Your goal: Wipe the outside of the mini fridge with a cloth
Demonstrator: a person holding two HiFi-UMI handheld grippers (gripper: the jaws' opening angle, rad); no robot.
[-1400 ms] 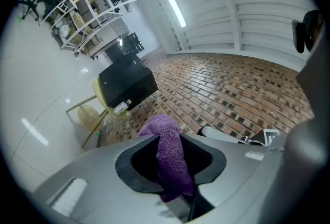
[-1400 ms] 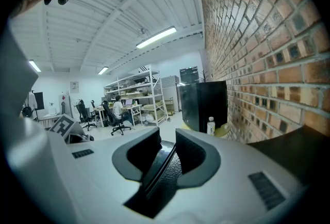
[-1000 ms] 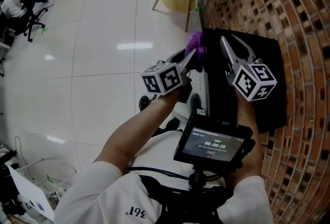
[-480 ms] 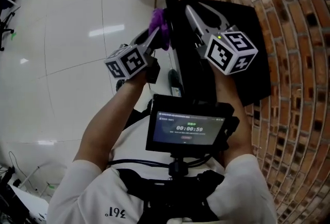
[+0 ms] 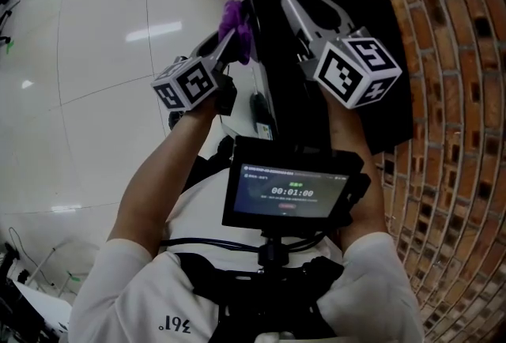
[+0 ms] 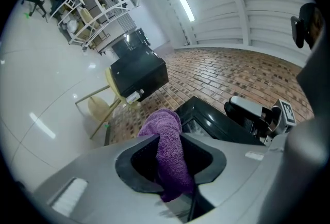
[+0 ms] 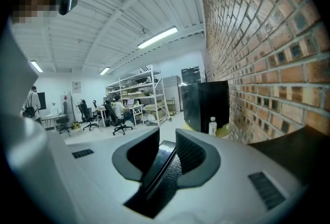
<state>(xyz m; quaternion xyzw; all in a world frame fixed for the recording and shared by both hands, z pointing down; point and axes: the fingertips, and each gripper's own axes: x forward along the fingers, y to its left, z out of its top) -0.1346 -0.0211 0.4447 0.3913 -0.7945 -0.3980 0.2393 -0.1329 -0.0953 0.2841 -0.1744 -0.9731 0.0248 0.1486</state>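
Note:
The black mini fridge point(image 5: 371, 33) stands against the brick wall. My left gripper point(image 5: 235, 37) is shut on a purple cloth point(image 5: 235, 16), which hangs at the fridge's left face near its top edge. In the left gripper view the cloth point(image 6: 167, 150) is bunched between the jaws of that gripper point(image 6: 170, 140), with the fridge point(image 6: 216, 122) just beyond. My right gripper point(image 5: 304, 5) lies over the fridge top. In the right gripper view that gripper point(image 7: 166, 138) has its jaws closed on the fridge's black top edge point(image 7: 170, 176).
A brick wall point(image 5: 443, 96) runs along the right. A yellow stool point(image 6: 98, 107) beyond the fridge carries a black box point(image 6: 139, 70) and a bottle point(image 6: 133, 97). A small screen point(image 5: 288, 195) is mounted at the person's chest. White tiled floor point(image 5: 95, 57) lies to the left.
The left gripper has sunk a little along the fridge's left face with the cloth. The right gripper has stayed on the top edge. The head view has swung closer over the fridge.

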